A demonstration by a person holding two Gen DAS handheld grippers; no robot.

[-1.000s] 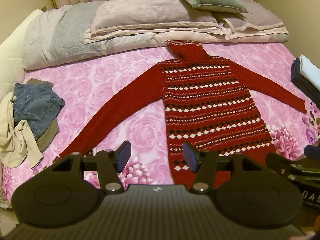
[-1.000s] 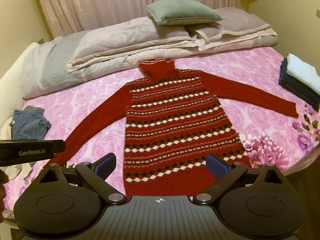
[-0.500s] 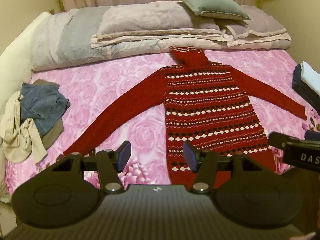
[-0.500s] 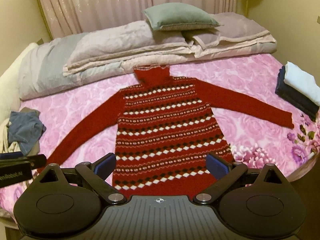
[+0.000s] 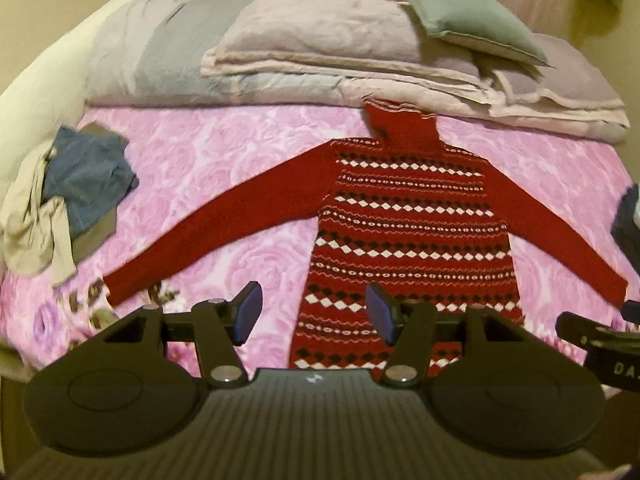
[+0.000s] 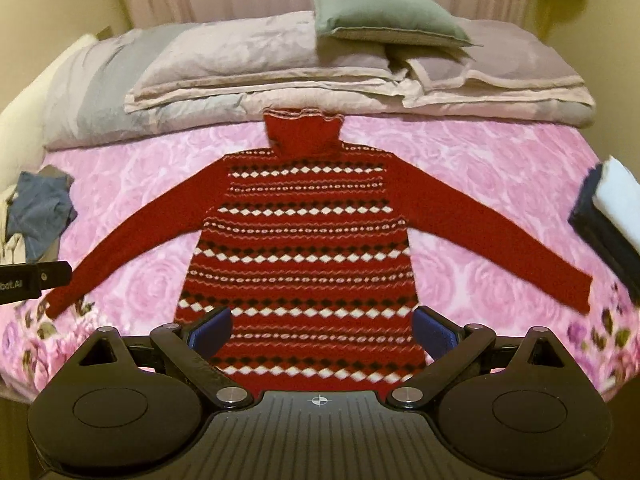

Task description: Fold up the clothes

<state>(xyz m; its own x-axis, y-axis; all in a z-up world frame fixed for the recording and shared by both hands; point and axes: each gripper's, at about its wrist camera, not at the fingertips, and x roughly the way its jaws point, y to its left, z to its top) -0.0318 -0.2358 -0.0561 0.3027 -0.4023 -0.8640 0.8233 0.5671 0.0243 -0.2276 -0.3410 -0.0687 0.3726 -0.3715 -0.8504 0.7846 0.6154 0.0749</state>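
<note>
The red sweater (image 6: 304, 240) lies flat on the pink bed (image 6: 500, 168), with both sleeves spread out. We hold the left tongs (image 5: 314, 312) and right tongs (image 6: 320, 334) released above its hem, touching nothing.

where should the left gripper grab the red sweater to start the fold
Grip the cuff of the red sweater at the end of its left sleeve, coming from the near bed edge. The sleeve lies flat and straight, its tip close to the open left gripper.

Both grippers, left gripper (image 5: 314, 316) and right gripper (image 6: 322, 334), have black bodies, blue finger pads (image 6: 210, 330), silver screws and ribbed housing.
</note>
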